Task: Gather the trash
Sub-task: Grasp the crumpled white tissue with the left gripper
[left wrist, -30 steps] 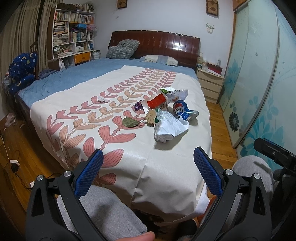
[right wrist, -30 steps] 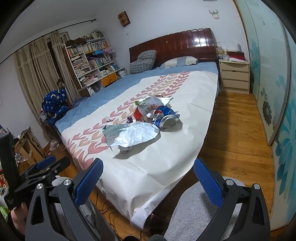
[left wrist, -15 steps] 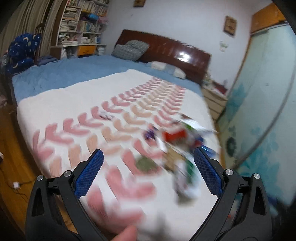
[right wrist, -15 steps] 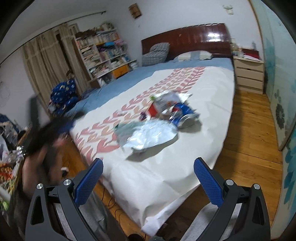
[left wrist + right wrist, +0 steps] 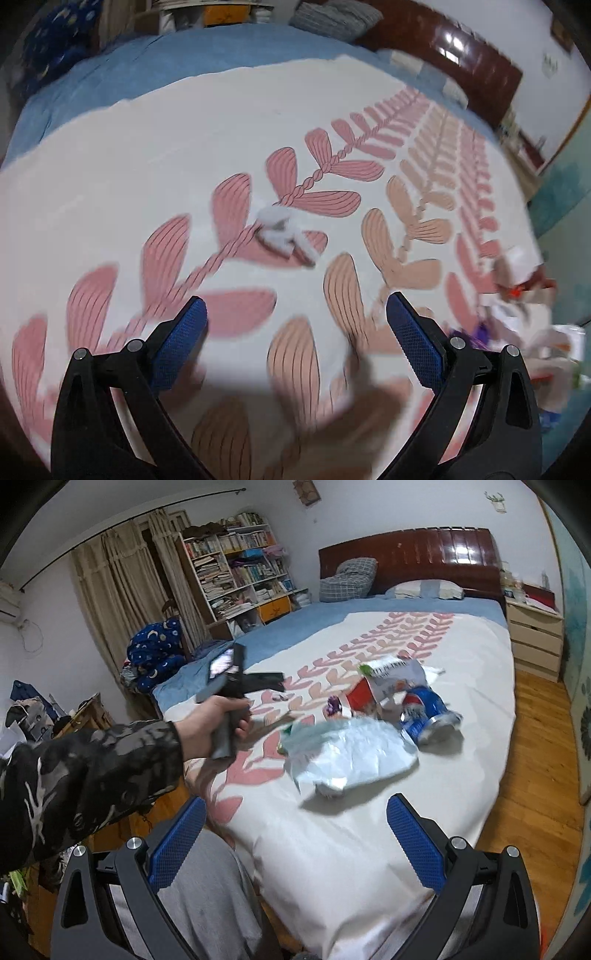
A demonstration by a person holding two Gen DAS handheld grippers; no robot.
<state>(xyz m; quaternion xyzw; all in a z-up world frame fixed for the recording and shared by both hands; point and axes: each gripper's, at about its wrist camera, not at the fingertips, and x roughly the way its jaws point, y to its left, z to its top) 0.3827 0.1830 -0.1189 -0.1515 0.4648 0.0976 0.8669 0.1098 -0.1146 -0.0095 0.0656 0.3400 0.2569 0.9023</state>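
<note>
A small crumpled white scrap (image 5: 284, 232) lies on the leaf-patterned bed cover (image 5: 110, 192), a short way ahead of my left gripper (image 5: 295, 314), which is open and holds nothing. The main trash pile sits blurred at the right edge (image 5: 524, 295). In the right wrist view the pile shows a crumpled silver bag (image 5: 351, 757), a dented blue can (image 5: 424, 712), a red and white snack bag (image 5: 384, 686) and a purple wrapper (image 5: 334, 703). My right gripper (image 5: 295, 808) is open and empty, back at the bed's foot. A hand holds the left gripper (image 5: 277, 681) out over the bed.
A nightstand (image 5: 535, 638) stands right of the dark wooden headboard (image 5: 406, 557). A bookshelf (image 5: 236, 572) and a heap of blue clothes (image 5: 155, 653) stand left of the bed. Wooden floor (image 5: 535, 757) runs along the right side. A grey trouser leg (image 5: 207, 897) is below the right gripper.
The left gripper has swung forward and down over the bed, closing on the white scrap, with the pile now off to its right. The right gripper has shifted only slightly.
</note>
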